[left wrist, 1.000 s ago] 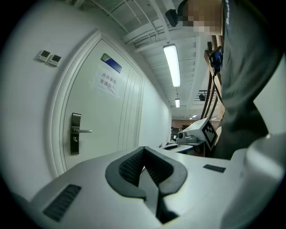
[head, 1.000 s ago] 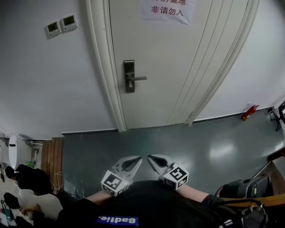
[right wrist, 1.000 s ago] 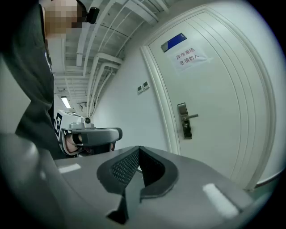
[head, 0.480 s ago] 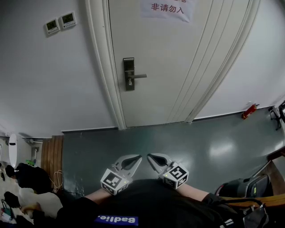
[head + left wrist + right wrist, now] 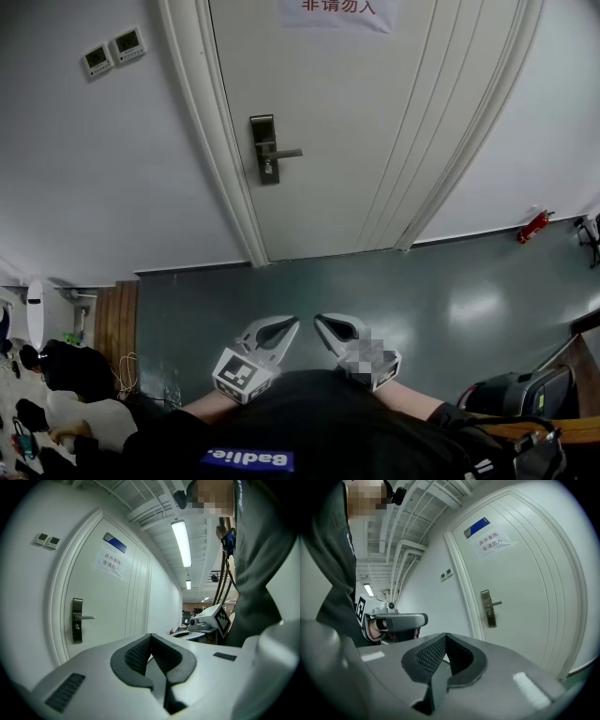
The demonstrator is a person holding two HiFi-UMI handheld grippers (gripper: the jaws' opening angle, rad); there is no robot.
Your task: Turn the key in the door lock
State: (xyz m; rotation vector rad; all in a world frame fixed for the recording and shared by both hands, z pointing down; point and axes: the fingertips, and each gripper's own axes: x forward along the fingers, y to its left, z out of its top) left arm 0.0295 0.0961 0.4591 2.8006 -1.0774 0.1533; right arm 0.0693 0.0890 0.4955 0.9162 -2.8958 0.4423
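Door lock (image 5: 265, 148): a tall dark metal plate at the left edge of the white door (image 5: 375, 141), just beside the door frame (image 5: 211, 150). Carries a lever handle (image 5: 286, 153) pointing right, level. Below the lever, a small bright piece on the plate, too small to tell as a key. Stands well apart from both grippers, with a stretch of grey floor (image 5: 375, 291) between.

From left to right in the head view:
- High on the white wall, left of the frame, two small wall panels (image 5: 112, 53) side by side.
- At the floor's left edge, a strip of wooden boards (image 5: 117, 323).
- Door shut in its frame, with a paper notice (image 5: 336, 9) at its top edge.
- At the foot of the right wall, near the floor's right edge, a small red object (image 5: 532, 227), too small to name.

Left gripper (image 5: 292, 321): held low and close to the body, pointing toward the door. Clenched, pads pressed together, nothing between them. Bears a marker cube (image 5: 239, 373) behind the jaws. In the left gripper view (image 5: 150, 637), same closed pads, with the lock (image 5: 77, 619) far off to the left.

Right gripper (image 5: 319, 321): just beside the left one, tips near each other but apart. Likewise clenched on nothing, pads meeting at the tip in the right gripper view (image 5: 446, 637). There, lock (image 5: 488, 608) off to the right and the other gripper at the left.
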